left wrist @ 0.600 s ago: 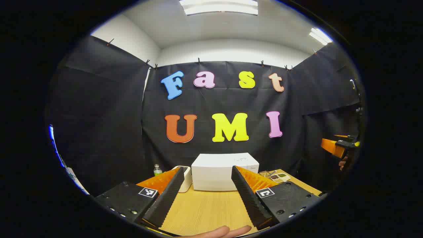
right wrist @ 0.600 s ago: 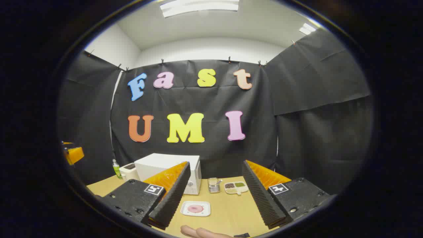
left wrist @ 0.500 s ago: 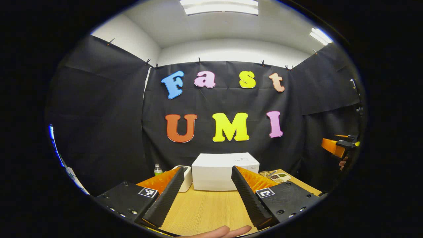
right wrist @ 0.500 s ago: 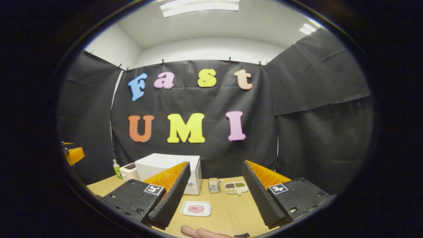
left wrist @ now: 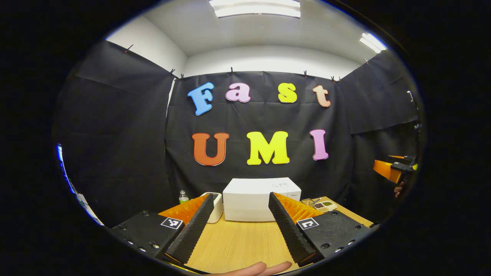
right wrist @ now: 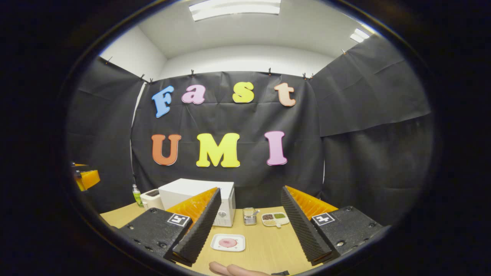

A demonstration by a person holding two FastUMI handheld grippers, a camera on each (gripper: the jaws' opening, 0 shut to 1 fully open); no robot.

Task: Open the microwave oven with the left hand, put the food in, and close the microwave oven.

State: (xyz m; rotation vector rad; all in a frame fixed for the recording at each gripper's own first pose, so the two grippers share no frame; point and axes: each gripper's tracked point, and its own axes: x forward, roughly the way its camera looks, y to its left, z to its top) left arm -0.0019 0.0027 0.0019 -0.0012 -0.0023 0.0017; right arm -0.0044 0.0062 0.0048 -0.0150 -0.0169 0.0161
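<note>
A white microwave oven [left wrist: 261,198] stands shut at the back of the wooden table [left wrist: 238,245], straight ahead in the left gripper view. It sits left of centre as the microwave oven [right wrist: 191,191] in the right gripper view. In front of it a white square plate with a pink round food [right wrist: 228,242] lies on the table. My left gripper [left wrist: 239,226] is open and empty, well short of the oven. My right gripper [right wrist: 249,226] is open and empty, above and short of the plate. The other gripper [left wrist: 391,170] shows at the right edge, held by a hand.
A white toaster [left wrist: 215,205] and a small green bottle [left wrist: 183,197] stand left of the oven. A metal cup [right wrist: 249,216] and a divided dish with foods [right wrist: 275,219] sit right of it. Fingertips [left wrist: 257,268] show at the bottom edge.
The right gripper view has shifted slightly, so the table items sit a little lower and to the right. The left gripper has barely moved.
</note>
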